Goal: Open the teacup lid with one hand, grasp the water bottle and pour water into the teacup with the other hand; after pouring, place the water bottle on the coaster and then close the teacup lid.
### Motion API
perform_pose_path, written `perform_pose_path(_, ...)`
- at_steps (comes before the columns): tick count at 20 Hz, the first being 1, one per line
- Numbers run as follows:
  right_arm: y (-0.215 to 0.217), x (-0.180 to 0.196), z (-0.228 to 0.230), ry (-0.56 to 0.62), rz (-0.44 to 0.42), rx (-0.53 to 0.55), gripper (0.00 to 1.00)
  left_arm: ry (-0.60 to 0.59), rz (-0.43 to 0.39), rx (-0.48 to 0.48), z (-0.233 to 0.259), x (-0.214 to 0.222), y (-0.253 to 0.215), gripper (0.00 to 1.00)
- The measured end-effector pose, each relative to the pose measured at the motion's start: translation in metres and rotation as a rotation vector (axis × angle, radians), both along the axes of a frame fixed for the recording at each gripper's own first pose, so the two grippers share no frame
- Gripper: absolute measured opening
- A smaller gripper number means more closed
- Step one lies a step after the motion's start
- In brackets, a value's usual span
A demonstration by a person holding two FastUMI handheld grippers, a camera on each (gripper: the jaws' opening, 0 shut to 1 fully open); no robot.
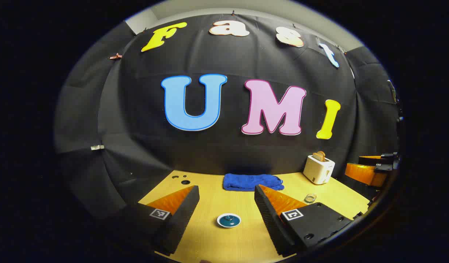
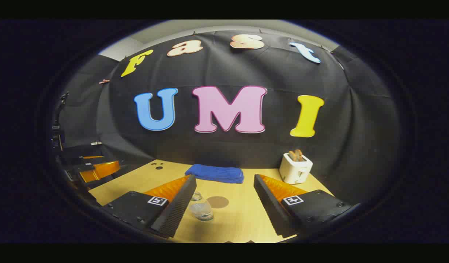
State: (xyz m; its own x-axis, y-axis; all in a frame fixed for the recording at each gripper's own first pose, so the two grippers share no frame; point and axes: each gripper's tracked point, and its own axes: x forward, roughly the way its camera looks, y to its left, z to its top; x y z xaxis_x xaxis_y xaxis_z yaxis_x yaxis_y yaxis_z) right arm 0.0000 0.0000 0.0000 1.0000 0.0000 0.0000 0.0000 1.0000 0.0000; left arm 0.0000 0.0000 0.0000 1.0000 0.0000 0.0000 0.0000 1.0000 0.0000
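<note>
Left gripper (image 1: 226,204) held apart above lidded teacup (image 1: 229,220), near table (image 1: 210,190) centre, lined up for lid. Right gripper (image 2: 224,201) held apart; water bottle (image 2: 200,208) beside coaster (image 2: 217,201), within reach for pouring.

Light wood table (image 1: 210,233) carried the lidded teacup (image 1: 228,220) between the left gripper's (image 1: 227,193) fingers. Blue towel (image 1: 252,181) and toaster (image 1: 318,168) sat beyond them. Water bottle (image 2: 200,209) and coaster (image 2: 217,201) lay between the right gripper's (image 2: 224,182) fingers.

Square coded tags on fingers (image 1: 159,214); seemingly no readable text.
</note>
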Motion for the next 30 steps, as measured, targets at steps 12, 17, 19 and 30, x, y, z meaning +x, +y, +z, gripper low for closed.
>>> perform_pose_path(12, 0.012, 0.014, -0.034, 0.09, 0.111, -0.012, 0.98, 0.092, 0.021, 0.021, -0.034, 0.02, 0.007, 0.95)
perform_pose_path(17, 0.02, 0.014, -0.052, 0.119, 0.159, -0.011, 0.98, 0.113, 0.033, 0.034, -0.045, 0.036, 0.006, 0.95)
perform_pose_path(19, 0.022, 0.014, -0.06, 0.131, 0.176, -0.012, 0.98, 0.115, 0.031, 0.052, -0.052, 0.042, 0.005, 0.95)
perform_pose_path(30, 0.033, 0.036, -0.129, 0.206, 0.236, -0.034, 0.98, 0.189, -0.003, 0.071, -0.144, 0.111, 0.0, 0.93)
